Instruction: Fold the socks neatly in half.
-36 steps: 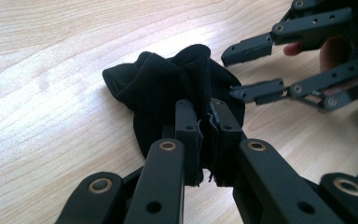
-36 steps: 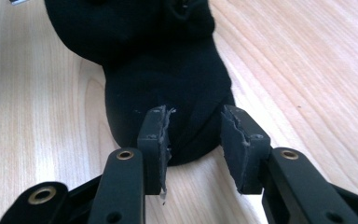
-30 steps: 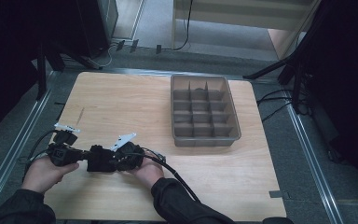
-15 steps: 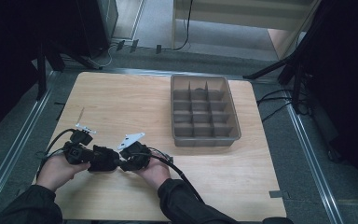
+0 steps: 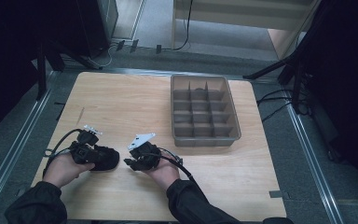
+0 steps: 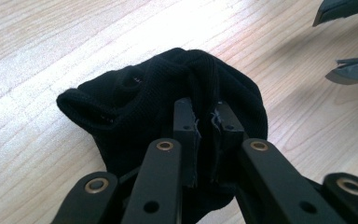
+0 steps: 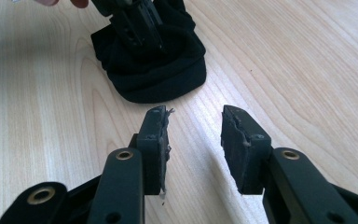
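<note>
A black knitted cloth [image 5: 106,159] lies bunched on the wooden table [image 5: 121,102] near its front left. My left gripper [image 5: 98,156] is shut on a fold of it. In the left gripper view the two pads [image 6: 186,133] pinch the fabric [image 6: 168,84] between them. My right gripper [image 5: 128,163] stands just to the right of the cloth, open and holding nothing. The right gripper view shows its jaws [image 7: 195,126] apart over bare wood, with the cloth [image 7: 158,74] and the left gripper [image 7: 137,23] a short way ahead.
A grey plastic tray [image 5: 235,126] divided into several compartments stands on the right half of the table, towards the back. Cables trail from both grippers over the front edge. Metal rails run along the table's left and right sides.
Both hands have shifted to the right. The left gripper brought the cloth along, and the right gripper, which was against the cloth, now stands apart from it.
</note>
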{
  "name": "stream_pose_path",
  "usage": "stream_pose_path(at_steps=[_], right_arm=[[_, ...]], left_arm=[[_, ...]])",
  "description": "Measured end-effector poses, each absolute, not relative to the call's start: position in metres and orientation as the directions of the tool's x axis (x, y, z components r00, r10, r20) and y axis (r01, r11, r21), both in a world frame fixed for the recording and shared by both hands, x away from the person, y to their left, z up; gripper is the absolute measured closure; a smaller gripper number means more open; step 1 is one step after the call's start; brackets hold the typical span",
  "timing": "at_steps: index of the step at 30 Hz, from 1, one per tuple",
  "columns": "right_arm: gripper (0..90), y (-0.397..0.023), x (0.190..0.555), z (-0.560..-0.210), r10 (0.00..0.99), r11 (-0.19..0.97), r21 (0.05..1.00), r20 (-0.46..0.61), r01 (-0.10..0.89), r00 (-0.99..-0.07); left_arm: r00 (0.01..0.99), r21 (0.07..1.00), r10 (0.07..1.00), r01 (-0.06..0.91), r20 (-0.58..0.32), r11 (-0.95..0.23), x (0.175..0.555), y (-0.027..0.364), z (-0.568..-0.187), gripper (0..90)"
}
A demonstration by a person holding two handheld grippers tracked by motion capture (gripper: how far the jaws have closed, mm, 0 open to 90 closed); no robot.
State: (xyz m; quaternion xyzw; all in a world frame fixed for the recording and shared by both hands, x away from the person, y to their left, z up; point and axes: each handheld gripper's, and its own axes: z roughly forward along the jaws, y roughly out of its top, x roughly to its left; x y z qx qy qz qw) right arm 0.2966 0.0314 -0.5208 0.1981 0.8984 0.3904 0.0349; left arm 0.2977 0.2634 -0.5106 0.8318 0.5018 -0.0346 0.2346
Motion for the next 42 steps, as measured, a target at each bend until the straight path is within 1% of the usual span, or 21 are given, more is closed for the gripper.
stream_pose_path(at_steps=[4,8,10,13,14,16,20,22,27,29,35,42], right_arm=[[61.2,0.031,0.296,-0.523,0.384,0.619,0.713,0.091,0.329,-0.919],[61.2,0.030,0.298,-0.523,0.390,0.618,0.712,0.092,0.334,-0.916],[61.2,0.029,0.298,-0.523,0.390,0.616,0.713,0.092,0.334,-0.916],[61.3,0.029,0.299,-0.522,0.391,0.617,0.713,0.089,0.333,-0.916],[61.3,0.028,0.299,-0.522,0.391,0.619,0.711,0.090,0.334,-0.916],[61.4,0.028,0.299,-0.522,0.391,0.619,0.711,0.090,0.334,-0.916],[62.8,0.030,0.299,-0.521,0.388,0.614,0.717,0.090,0.330,-0.917],[65.1,0.031,0.299,-0.520,0.385,0.615,0.716,0.093,0.330,-0.918],[69.2,0.039,0.298,-0.515,0.366,0.623,0.717,0.087,0.313,-0.927],[70.1,0.043,0.298,-0.512,0.356,0.622,0.721,0.086,0.305,-0.930],[72.8,0.061,0.300,-0.499,0.336,0.617,0.737,0.071,0.276,-0.939],[73.3,0.086,0.300,-0.488,0.307,0.612,0.751,0.061,0.246,-0.950]], left_arm=[[0.489,0.368,0.809,0.854,-0.326,-0.368,0.297,0.267,-0.509,76.2],[0.481,0.389,0.801,0.856,-0.358,-0.340,0.296,0.270,-0.504,66.5],[0.489,0.407,0.795,0.849,-0.359,-0.338,0.294,0.271,-0.499,64.1],[0.483,0.429,0.787,0.848,-0.385,-0.310,0.291,0.273,-0.493,60.3],[0.495,0.434,0.783,0.841,-0.377,-0.323,0.290,0.274,-0.490,59.3],[0.490,0.451,0.786,0.838,-0.377,-0.306,0.288,0.274,-0.485,57.6],[0.481,0.478,0.792,0.833,-0.377,-0.279,0.285,0.281,-0.476,57.1],[0.468,0.487,0.801,0.834,-0.374,-0.260,0.283,0.286,-0.474,57.8],[0.443,0.485,0.819,0.841,-0.365,-0.238,0.281,0.299,-0.471,66.5],[0.426,0.483,0.826,0.847,-0.369,-0.221,0.280,0.304,-0.472,67.6],[0.389,0.467,0.851,0.862,-0.354,-0.199,0.277,0.321,-0.479,71.5],[0.363,0.424,0.861,0.884,-0.355,-0.197,0.279,0.334,-0.498,70.8]])
